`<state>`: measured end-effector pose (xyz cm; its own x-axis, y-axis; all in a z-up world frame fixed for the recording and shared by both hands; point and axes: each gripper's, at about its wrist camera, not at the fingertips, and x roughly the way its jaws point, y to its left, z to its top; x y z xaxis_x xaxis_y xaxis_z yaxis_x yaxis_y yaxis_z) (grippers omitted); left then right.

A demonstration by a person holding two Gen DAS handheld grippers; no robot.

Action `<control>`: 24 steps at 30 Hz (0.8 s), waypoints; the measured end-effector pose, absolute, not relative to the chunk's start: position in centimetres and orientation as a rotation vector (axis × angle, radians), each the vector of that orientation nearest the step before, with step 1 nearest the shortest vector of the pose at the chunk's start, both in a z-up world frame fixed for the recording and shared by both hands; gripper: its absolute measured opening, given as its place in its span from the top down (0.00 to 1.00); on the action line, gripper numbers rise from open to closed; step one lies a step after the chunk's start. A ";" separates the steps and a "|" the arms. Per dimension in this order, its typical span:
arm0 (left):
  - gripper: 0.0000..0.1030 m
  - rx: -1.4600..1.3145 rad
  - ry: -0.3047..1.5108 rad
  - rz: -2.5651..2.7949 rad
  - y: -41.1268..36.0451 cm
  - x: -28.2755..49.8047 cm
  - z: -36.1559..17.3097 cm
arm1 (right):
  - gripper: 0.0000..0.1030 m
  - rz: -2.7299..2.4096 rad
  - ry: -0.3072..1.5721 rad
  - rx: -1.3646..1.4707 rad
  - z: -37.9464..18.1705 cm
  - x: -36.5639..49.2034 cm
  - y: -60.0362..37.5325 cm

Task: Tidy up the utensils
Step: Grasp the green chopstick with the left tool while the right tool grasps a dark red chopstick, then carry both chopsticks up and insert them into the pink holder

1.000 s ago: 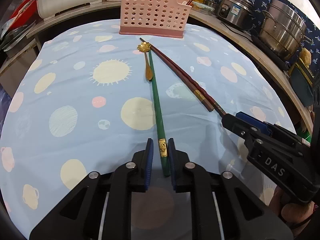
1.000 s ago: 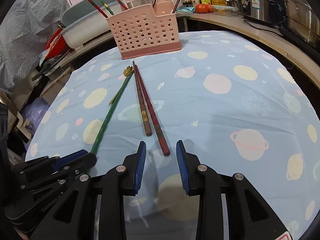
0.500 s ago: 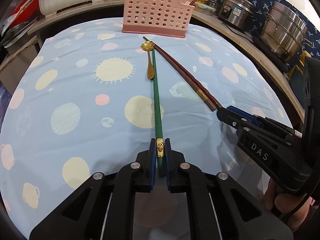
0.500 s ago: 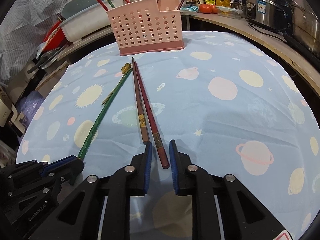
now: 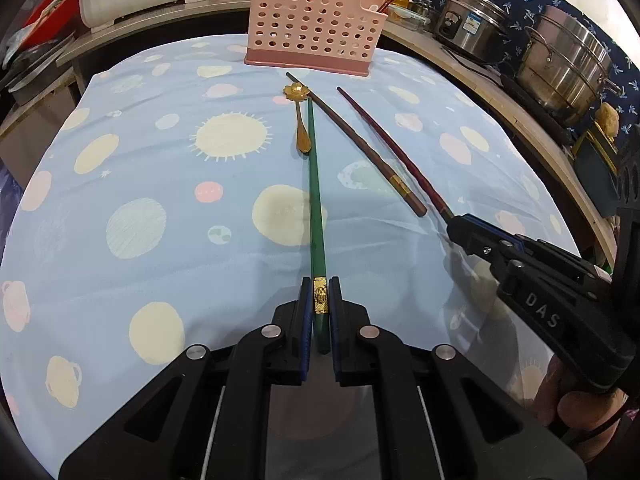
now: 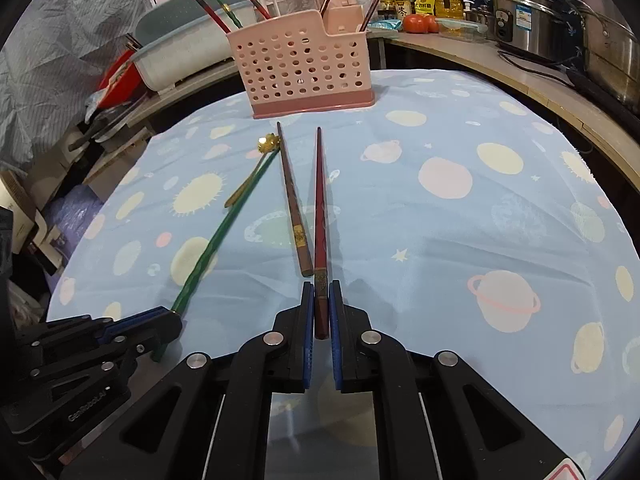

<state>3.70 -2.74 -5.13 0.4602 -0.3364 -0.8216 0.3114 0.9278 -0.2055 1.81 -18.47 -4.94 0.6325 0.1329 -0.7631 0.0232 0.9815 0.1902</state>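
Note:
My left gripper [image 5: 320, 292] is shut on the near end of a green chopstick [image 5: 314, 184] that lies on the planet-print cloth [image 5: 140, 220]. The jaws of my right gripper [image 6: 321, 292] are closing tight on the near end of a dark red chopstick [image 6: 320, 208], and its pads press on it. A brown chopstick [image 6: 292, 200] lies just left of the red one, untouched. Beside the green chopstick's far end rests a small gold flower-handled spoon [image 5: 302, 128]. The pink perforated utensil basket [image 6: 304, 68] stands at the table's far edge, with several chopsticks upright in it.
Steel pots [image 5: 568, 64] and a cooker [image 5: 468, 28] line the counter on the right. Behind and left of the basket are a white tub [image 6: 180, 56] and red dishes. Bottles and tomatoes [image 6: 418, 22] stand at the back. A hand [image 5: 576, 408] holds the right gripper.
Both grippers have closed: the left on the green chopstick, the right on the red one. The red chopstick's far end has swung away from the brown one.

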 end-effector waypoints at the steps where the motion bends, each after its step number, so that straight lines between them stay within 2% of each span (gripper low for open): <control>1: 0.93 -0.028 1.015 -0.399 -2.7 3.6 -5.0 | 0.92 0.064 0.880 0.194 -4.7 1.6 -18.5; 12: 0.93 -0.045 0.955 -0.408 -2.0 2.7 -1.9 | 0.92 0.082 0.763 0.245 0.3 -0.3 -19.2; 24: 0.92 -0.076 0.832 -0.410 -1.0 3.6 4.3 | 0.92 0.087 0.618 0.293 6.7 -0.5 -20.5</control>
